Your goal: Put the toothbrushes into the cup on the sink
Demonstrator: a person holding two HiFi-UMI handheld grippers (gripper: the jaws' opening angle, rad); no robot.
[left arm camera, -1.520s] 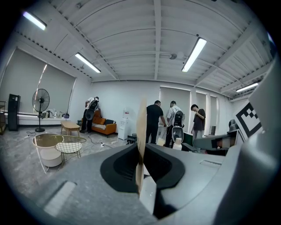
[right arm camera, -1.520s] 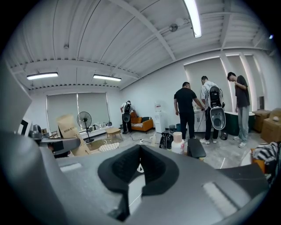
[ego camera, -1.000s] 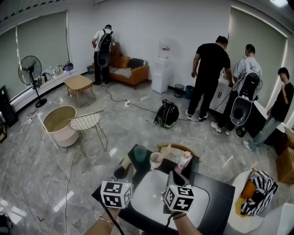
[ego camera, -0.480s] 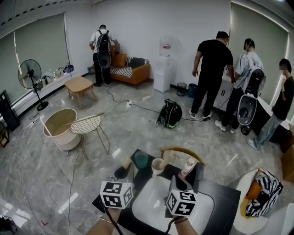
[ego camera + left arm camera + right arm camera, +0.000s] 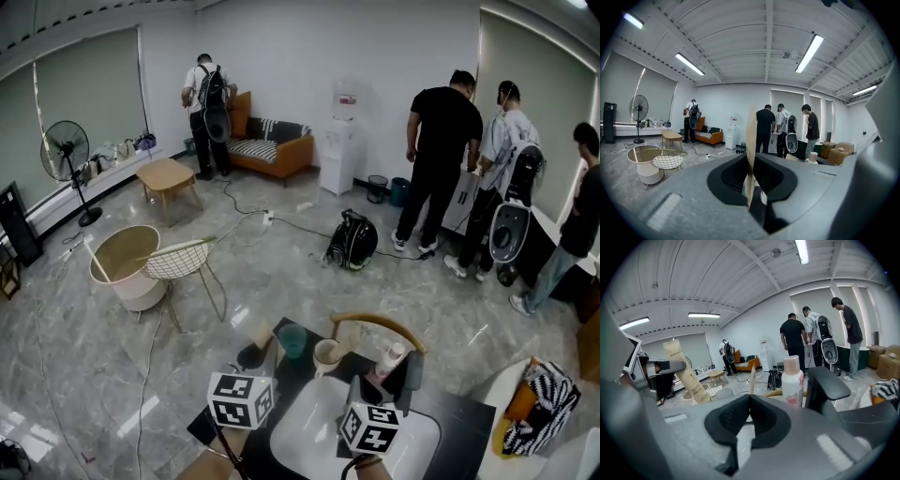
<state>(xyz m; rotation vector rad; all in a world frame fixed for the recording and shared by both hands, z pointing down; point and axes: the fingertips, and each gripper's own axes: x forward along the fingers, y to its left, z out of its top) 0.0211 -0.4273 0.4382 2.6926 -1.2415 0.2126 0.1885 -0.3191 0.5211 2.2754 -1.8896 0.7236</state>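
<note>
1 black counter [image 5: 461, 420] | 1 white sink [image 5: 305, 427], basin free under both grippers | 1 bottle [image 5: 389, 359] | 2 cups at counter's far edge: teal cup [image 5: 292, 339], pale cup [image 5: 327, 354] | left gripper [image 5: 751, 161] nearly closed, pinching 1 toothbrush box [image 5: 751, 131] | right gripper [image 5: 749, 397] closed, empty

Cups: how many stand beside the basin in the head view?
2. A teal cup stands on the black counter, behind the left part of the white basin. A pale cup stands just right of it. Others may be hidden.
</note>
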